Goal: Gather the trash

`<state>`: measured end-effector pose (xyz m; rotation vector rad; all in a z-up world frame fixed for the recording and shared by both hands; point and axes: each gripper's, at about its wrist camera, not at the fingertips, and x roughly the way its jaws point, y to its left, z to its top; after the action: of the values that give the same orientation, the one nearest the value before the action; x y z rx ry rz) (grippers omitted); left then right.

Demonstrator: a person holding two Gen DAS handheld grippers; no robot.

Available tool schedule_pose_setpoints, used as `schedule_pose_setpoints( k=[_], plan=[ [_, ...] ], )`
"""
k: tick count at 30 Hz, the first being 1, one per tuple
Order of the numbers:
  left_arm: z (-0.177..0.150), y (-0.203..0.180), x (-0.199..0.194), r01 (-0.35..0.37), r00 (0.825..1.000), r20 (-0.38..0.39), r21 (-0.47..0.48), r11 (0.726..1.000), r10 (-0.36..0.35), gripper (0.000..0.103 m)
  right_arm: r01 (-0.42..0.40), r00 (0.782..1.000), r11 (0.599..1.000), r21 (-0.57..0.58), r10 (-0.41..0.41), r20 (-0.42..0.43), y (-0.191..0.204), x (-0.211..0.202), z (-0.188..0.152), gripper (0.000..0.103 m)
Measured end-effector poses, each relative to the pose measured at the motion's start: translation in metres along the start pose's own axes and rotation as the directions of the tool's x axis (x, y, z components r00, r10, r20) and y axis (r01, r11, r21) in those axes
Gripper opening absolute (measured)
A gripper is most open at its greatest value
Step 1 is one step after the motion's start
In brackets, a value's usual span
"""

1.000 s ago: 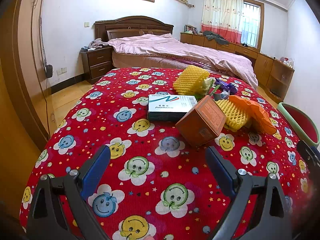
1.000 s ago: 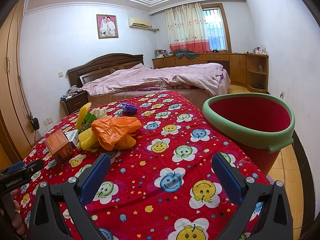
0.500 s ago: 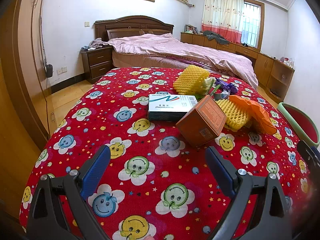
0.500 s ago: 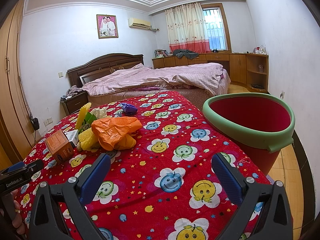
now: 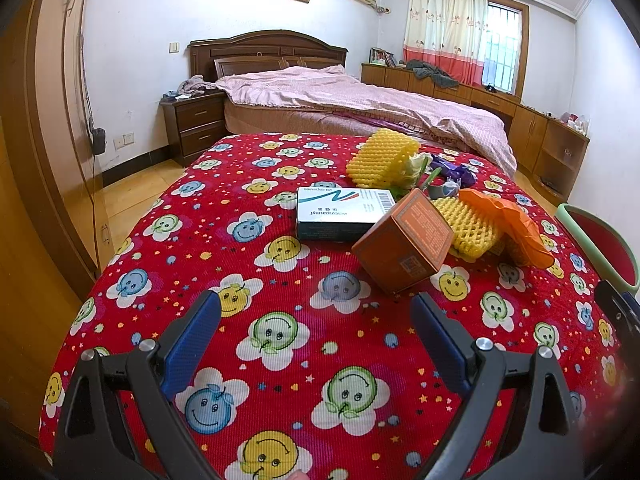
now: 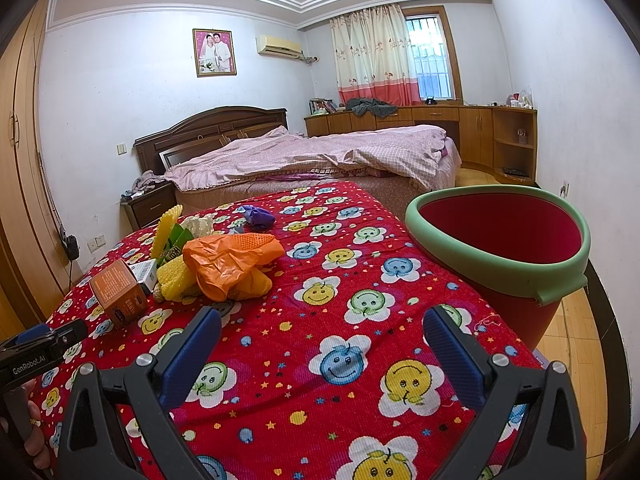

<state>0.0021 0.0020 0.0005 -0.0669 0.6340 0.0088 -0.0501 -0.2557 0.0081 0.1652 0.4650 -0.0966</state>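
Nothing has moved; orange box (image 5: 404,240) fronts left tongs (image 5: 316,320), both spread.

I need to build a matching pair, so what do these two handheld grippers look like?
Both the left gripper and the right gripper have black angular plastic frames with silver bolts and flat blue textured fingers. The left one's body bears white "GenRobot.AI" lettering. No cables or sleeves show.

Left gripper (image 6: 40,344) body: "GenRobot.AI"
White box (image 5: 344,210), behind the orange box (image 5: 404,240): upside-down print, not clearly readable, plus a barcode
Orange box: print too small to read
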Motion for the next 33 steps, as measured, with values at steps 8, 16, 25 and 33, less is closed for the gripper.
schedule_pose_setpoints(
  k=[8, 16, 25, 33],
  plan=[
    [0.0, 0.0, 0.0, 0.0, 1.0, 0.0, 0.0, 1.0, 0.0, 0.095, 0.0, 1.0, 1.0, 0.0, 0.0, 0.0, 0.0, 0.0, 0.0, 0.103],
    [0.0, 0.0, 0.0, 0.001, 1.0, 0.0, 0.0, 1.0, -0.001, 0.095, 0.0, 1.0, 1.0, 0.001, 0.0, -0.001, -0.001, 0.0, 0.0, 0.103],
    [-0.004, -0.006, 0.004, 0.021, 1.0, -0.006, 0.026, 0.999, -0.021, 0.095, -0.003, 1.0, 1.0, 0.004, 0.003, -0.004, -0.001, 0.0, 0.0, 0.103],
    [0.015, -0.019, 0.013, 0.111, 0.992, -0.065, 0.023, 0.994, -0.11, 0.095, -0.017, 0.999, 0.999, 0.031, 0.019, -0.046, -0.006, 0.006, 0.002, 0.103]
  ],
)
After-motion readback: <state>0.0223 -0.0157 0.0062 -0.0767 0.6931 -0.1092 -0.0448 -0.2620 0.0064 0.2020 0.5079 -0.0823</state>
